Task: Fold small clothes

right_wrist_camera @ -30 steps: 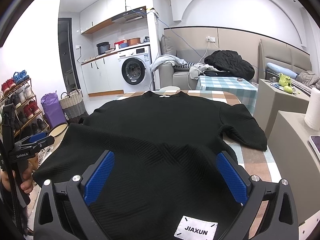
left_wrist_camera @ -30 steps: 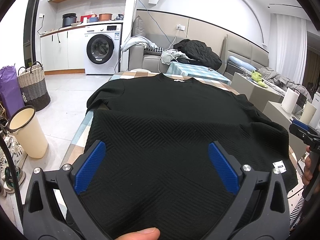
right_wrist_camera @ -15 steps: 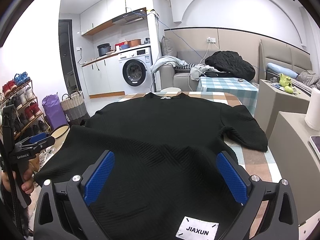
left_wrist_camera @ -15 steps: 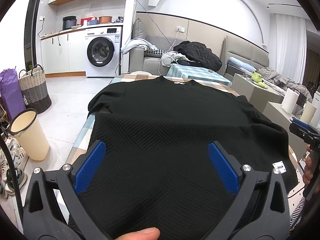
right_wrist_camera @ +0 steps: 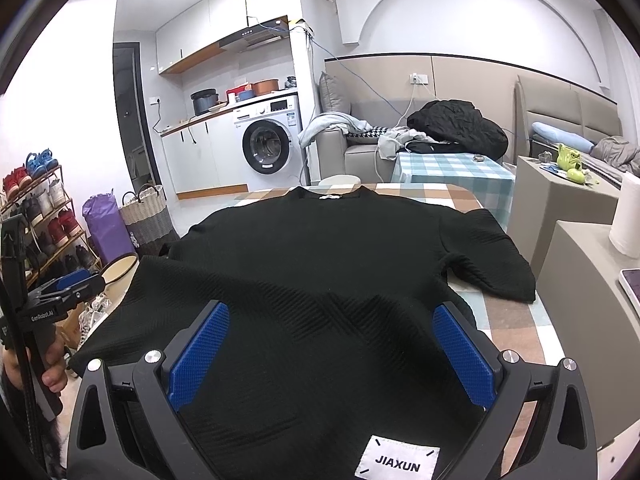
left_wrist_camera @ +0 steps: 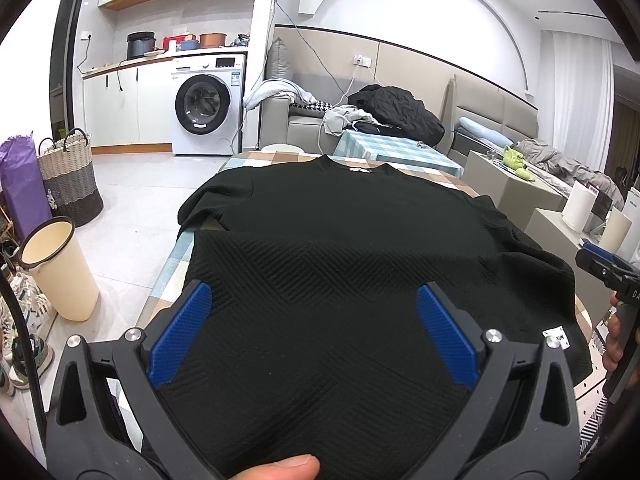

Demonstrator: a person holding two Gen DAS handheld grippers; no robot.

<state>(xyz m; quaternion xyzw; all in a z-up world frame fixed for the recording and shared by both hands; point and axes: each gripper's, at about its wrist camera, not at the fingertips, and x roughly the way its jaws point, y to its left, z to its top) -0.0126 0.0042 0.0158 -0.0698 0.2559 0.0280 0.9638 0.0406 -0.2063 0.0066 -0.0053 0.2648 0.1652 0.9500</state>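
A black textured short-sleeved shirt [left_wrist_camera: 340, 220] [right_wrist_camera: 320, 240] lies spread flat on a table with a checked cloth [right_wrist_camera: 516, 316], neckline at the far end. My left gripper [left_wrist_camera: 313, 289] hovers open over the near left part of the hem, its blue pads wide apart with the cloth showing between them. A thumb tip shows at the bottom edge of that view. My right gripper [right_wrist_camera: 330, 309] is open over the near right part, just beyond the white JIAXUN label [right_wrist_camera: 398, 460]. Each gripper shows at the edge of the other's view, held by a hand.
A cream bucket [left_wrist_camera: 60, 268], a woven basket [left_wrist_camera: 70, 176] and a shoe rack [right_wrist_camera: 36, 208] stand on the floor to the left. Grey cabinets [right_wrist_camera: 592, 280] with a paper roll [right_wrist_camera: 626, 216] lie close on the right. A second checked table [left_wrist_camera: 392, 152] and a sofa are behind.
Hardly anything differs: both grippers stay open over the near hem, with only a slight drift of the views. The shirt lies as before.
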